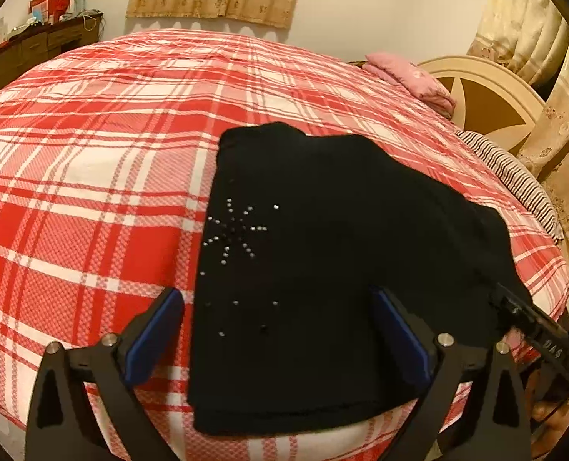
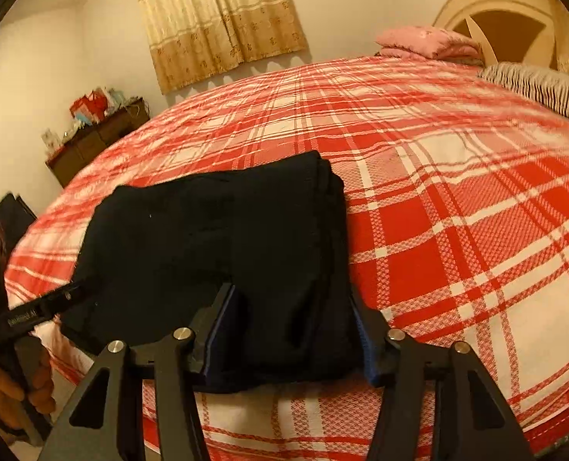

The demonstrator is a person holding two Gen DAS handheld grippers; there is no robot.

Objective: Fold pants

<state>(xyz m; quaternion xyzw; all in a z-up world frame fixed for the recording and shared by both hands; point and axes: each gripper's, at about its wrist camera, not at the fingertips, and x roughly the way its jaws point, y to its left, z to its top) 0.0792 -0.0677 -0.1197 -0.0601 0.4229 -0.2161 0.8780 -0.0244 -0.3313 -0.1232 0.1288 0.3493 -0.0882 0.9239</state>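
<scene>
Blue-padded black fingers of the left gripper (image 1: 277,340) fill the bottom of the left wrist view, spread wide apart and holding nothing, one pad over the red-and-white plaid bedspread (image 1: 92,153) and the other over the dark cloth. Between and beyond them lie the black pants with a silver stud starburst (image 1: 323,249), folded into a compact slab at the near edge of the bed, in the lower centre of the frame. The slab's long axis runs away from this gripper toward the upper centre, with the near hem just ahead of the pads.

In the right wrist view the right gripper (image 2: 292,330) sits at the bottom centre, its jaws parted around the near right end of the pants (image 2: 227,238); cloth lies between the pads, but they look released, not clenched. Stacked layers show along the right edge. The right gripper seems closer to the cloth, so any last tidy or tuck probably falls to it, with the fold looking nearly done.

Hard to make out: the black fabric swallows its creases, so the layer count is unclear, and whether either pad touches the cloth cannot be told. A pink folded blanket (image 1: 411,77) lies at the upper right
</scene>
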